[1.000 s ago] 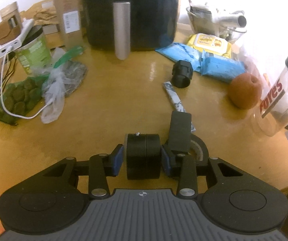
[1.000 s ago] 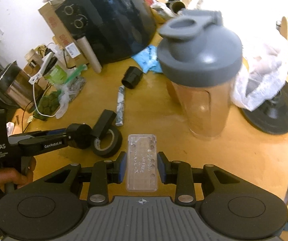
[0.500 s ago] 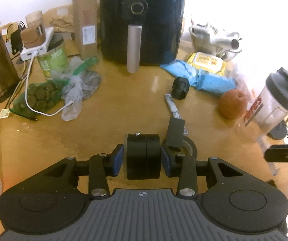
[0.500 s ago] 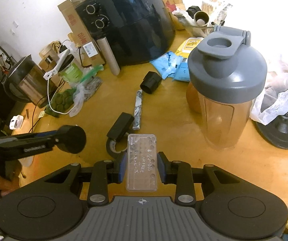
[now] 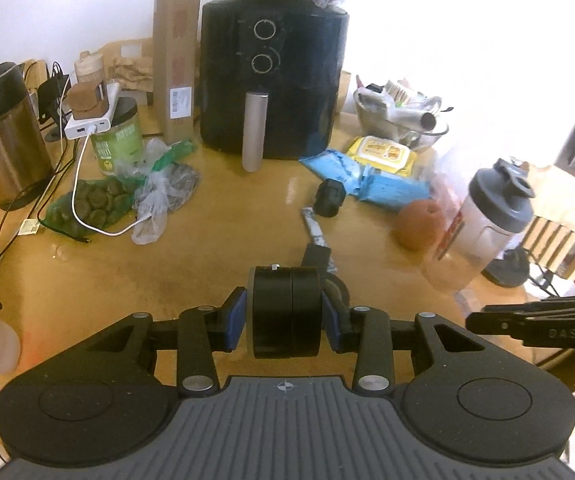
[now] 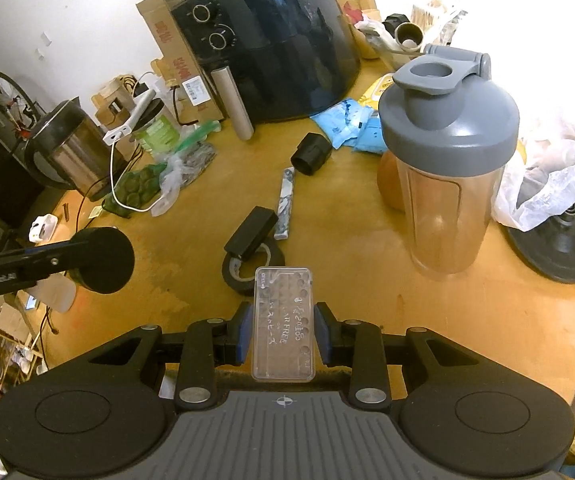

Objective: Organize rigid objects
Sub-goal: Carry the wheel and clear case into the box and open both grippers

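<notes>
1. The left gripper (image 5: 287,316) is clamped on a black puck-shaped cylinder (image 5: 287,312), held clear above the wooden table (image 5: 215,256); the blue pads press its flat faces.

2. The right gripper (image 6: 283,330) grips a clear plastic case (image 6: 283,324) by its long edges, also off the table, with faint lettering visible on its lid.

3. Just beyond both grippers lie a roll of black tape (image 6: 239,270) with a small black box (image 6: 251,232) leaning on it, a marbled stick (image 6: 286,202) and a black threaded cap (image 6: 311,154): rigid pieces seemingly not yet sorted.

4. Risk, as it looks from here: the cylinder's smooth round body could rotate or slip between the pads if the left gripper tilts. The thin case, pinched on narrow edges, might pivot or pop free. The shaker bottle (image 6: 447,184) stands near the right gripper and could be toppled by a careless sweep.

5. The right wrist view alone shows the left gripper from the side, its cylinder hanging over the table's left edge, and a hand at the frame's margin. Only the left wrist view shows the orange fruit (image 5: 419,226) in full beside the bottle, with the air fryer (image 5: 275,80) face-on.
</notes>
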`<state>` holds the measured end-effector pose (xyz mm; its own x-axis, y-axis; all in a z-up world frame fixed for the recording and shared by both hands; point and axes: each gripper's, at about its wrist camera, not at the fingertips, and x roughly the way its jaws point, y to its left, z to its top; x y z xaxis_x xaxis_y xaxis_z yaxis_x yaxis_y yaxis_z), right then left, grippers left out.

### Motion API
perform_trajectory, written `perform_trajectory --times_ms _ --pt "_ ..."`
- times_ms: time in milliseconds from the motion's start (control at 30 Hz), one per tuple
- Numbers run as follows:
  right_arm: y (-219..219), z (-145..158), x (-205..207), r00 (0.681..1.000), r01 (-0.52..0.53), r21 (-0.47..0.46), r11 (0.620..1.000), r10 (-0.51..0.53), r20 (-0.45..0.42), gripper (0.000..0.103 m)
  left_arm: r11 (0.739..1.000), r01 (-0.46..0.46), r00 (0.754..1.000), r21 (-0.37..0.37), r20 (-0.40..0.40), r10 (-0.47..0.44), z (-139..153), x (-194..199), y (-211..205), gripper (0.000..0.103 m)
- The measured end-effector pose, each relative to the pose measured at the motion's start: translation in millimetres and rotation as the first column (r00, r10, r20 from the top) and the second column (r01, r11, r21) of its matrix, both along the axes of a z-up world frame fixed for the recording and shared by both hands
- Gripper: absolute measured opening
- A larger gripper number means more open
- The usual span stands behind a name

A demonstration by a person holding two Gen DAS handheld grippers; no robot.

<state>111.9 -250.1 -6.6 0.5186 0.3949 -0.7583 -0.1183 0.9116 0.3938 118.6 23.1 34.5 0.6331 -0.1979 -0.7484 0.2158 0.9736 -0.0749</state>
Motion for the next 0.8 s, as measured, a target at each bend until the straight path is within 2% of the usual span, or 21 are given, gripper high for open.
perform_trajectory --times_ms 333,800 --pt "-8 4 -15 1.0 -0.017 0.002 1.0 0.017 0.007 0.035 1.0 0.0 1.0 -0.027 -0.011 0.0 8 -40 -6 0.039" --pt "-5 2 -33 0.996 -0.085 0.021 0.996 0.085 0.005 0.035 0.998 0.008 0.997 -0.063 -0.075 -0.012 -5 -89 -26 0.039"
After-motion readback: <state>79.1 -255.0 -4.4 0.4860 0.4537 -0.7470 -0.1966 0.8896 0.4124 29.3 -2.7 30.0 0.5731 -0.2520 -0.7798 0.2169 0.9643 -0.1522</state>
